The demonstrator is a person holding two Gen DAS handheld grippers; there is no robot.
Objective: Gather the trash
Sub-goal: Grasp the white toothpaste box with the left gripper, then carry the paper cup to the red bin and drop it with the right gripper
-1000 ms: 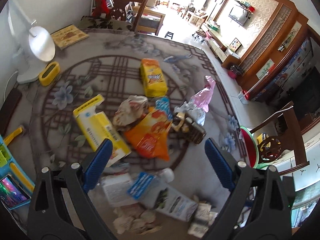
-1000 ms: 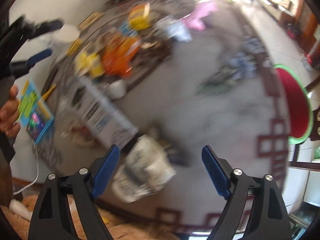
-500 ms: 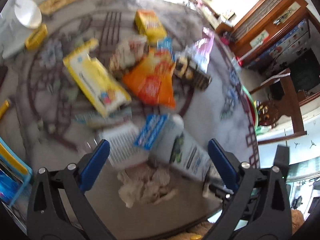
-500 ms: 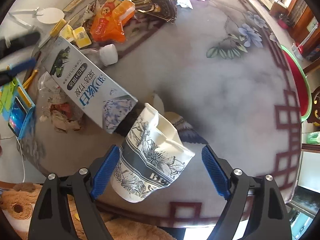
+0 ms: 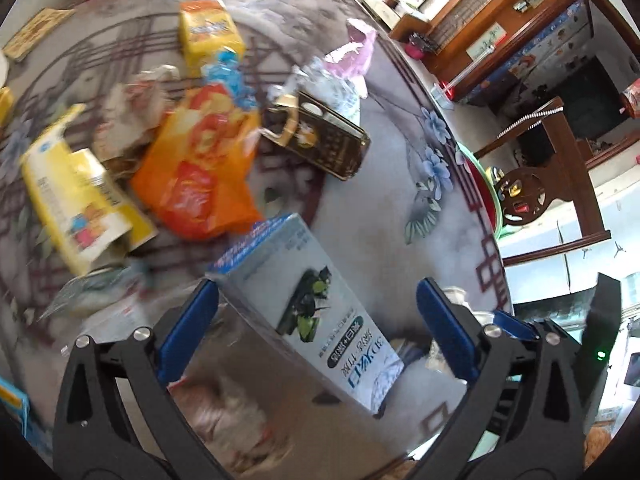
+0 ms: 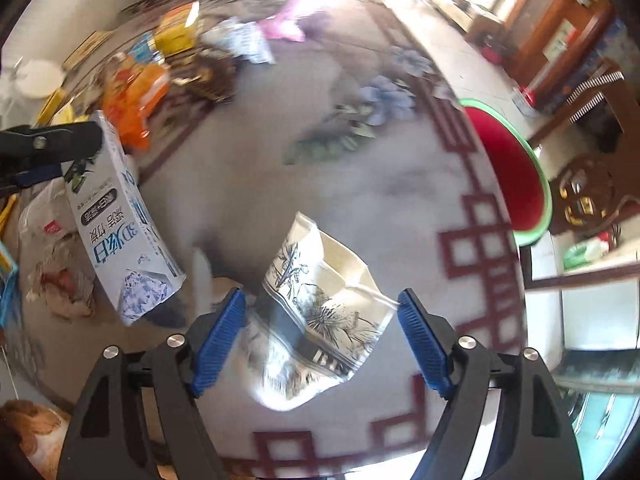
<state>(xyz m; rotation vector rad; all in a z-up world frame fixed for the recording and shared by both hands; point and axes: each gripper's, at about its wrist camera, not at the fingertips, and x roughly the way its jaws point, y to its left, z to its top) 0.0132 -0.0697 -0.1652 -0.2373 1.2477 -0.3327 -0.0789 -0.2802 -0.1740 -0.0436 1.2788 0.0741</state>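
Since a second ago my left gripper [image 5: 316,320] has dropped over the grey-white carton [image 5: 308,312] on the counter [image 5: 380,216], fingers apart, seemingly clear of it (blurred). My right gripper [image 6: 322,332], fingers apart, straddles the crumpled paper cup [image 6: 320,312], unpinched.

A long carton [image 5: 308,312] lies on the table [image 5: 384,208] near its near edge, between the spread left tongs [image 5: 316,328]. Just beside the carton's near end, closer to the table's edge, a crumpled paper cup [image 6: 324,312] lies on its side between the right tongs [image 6: 320,340]. Toward the table's middle, behind the carton, a snack bag [image 5: 200,168], a flat box [image 5: 76,188] and a dark packet [image 5: 324,136] lie heaped close together. Crumpled paper [image 6: 60,284] lies at the near edge, on the carton's far side from the cup.
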